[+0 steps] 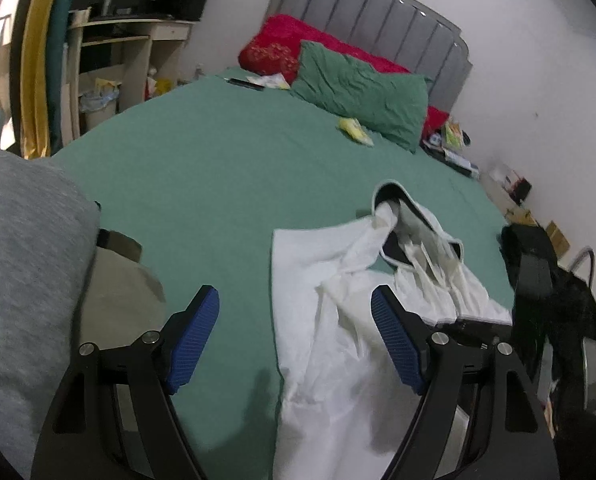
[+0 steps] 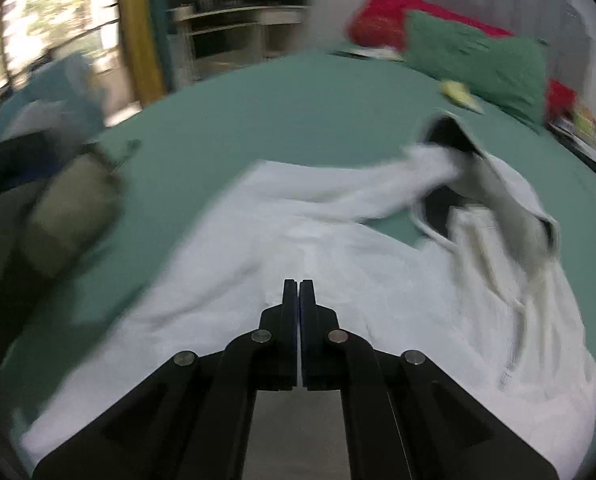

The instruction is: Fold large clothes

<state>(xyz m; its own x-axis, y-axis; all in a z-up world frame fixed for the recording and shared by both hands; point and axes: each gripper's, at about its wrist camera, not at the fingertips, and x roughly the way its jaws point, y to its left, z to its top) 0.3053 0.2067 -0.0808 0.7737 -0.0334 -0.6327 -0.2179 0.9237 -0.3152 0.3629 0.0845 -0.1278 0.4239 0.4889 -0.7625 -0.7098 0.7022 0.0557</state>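
Observation:
A white hooded garment (image 1: 337,340) lies crumpled on the green bed sheet (image 1: 202,184), its dark-lined hood (image 1: 409,224) toward the pillows. My left gripper (image 1: 296,312) is open and empty above the garment's left edge, with blue pads (image 1: 196,340) spread wide. In the right wrist view the same garment (image 2: 337,240) spreads across the sheet (image 2: 258,120). My right gripper (image 2: 299,286) is shut low over the garment's middle; I cannot tell whether cloth is pinched between the fingers. This view is motion-blurred.
A green pillow (image 1: 361,92) and red blanket (image 1: 282,44) lie at the grey headboard (image 1: 377,16). A yellow packet (image 1: 355,130) lies near the pillow. A grey cloth (image 1: 22,272) and beige item (image 1: 118,292) sit left. Dark clothing (image 1: 545,292) hangs right. A cluttered desk (image 1: 126,40) stands at the far left.

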